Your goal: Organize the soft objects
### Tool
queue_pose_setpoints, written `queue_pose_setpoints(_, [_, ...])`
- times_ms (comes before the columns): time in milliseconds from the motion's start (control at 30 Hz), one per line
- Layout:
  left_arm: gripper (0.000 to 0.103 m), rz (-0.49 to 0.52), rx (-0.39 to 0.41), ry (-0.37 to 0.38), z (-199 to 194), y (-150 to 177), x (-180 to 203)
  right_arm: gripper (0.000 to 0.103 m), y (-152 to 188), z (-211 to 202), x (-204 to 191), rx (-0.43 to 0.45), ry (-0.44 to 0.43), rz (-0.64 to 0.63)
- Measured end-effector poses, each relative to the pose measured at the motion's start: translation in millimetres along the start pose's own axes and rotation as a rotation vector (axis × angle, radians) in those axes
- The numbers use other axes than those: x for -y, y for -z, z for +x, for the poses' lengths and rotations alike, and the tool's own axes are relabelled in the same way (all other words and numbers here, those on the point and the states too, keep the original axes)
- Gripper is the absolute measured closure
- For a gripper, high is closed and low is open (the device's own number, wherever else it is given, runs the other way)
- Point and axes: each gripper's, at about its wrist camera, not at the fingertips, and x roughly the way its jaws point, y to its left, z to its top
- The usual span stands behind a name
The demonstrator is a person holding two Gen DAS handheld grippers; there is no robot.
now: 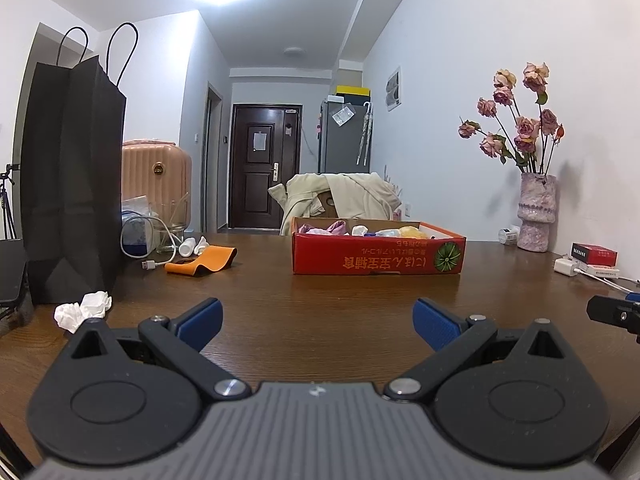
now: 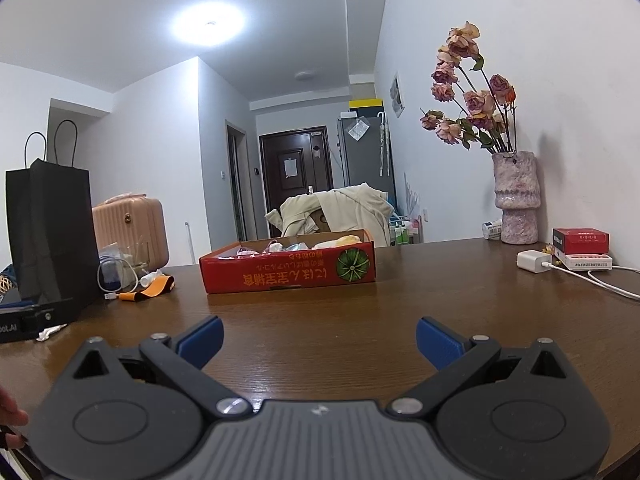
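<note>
The left gripper [image 1: 318,322] hovers low over the dark brown wooden counter [image 1: 320,304], its blue-padded jaws spread wide apart with nothing between them. Straight ahead of those jaws, well apart from them, sits the shallow red cardboard box printed with a green melon [image 1: 378,254]; pale pink, white and yellow soft items [image 1: 362,230] lie heaped inside it. Ahead and to the left of the jaws lies a flat orange fabric band [image 1: 204,260], and just beside the left jaw rest two crumpled white tissues [image 1: 84,310], at the foot of a tall black paper bag [image 1: 70,176].

The right gripper [image 2: 320,340] also has its jaws wide apart and empty. The same box stands ahead and slightly left of them, and a mottled pink vase of dried roses [image 2: 516,198] stands far ahead to their right.
</note>
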Motion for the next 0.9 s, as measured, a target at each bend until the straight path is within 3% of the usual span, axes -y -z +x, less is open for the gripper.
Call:
queue_pose_setpoints(733, [0.000, -0.002, -0.016, 0.015, 1.3, 2.5, 0.8, 0.000, 5.1, 1.8, 0.7, -0.010, 0.017, 0.006])
queue_pose_setpoints(900, [0.000, 0.070, -0.046, 0.029, 0.8, 1.3, 8.6, 0.000, 2.3, -4.0, -6.4, 0.033, 0.007, -0.021])
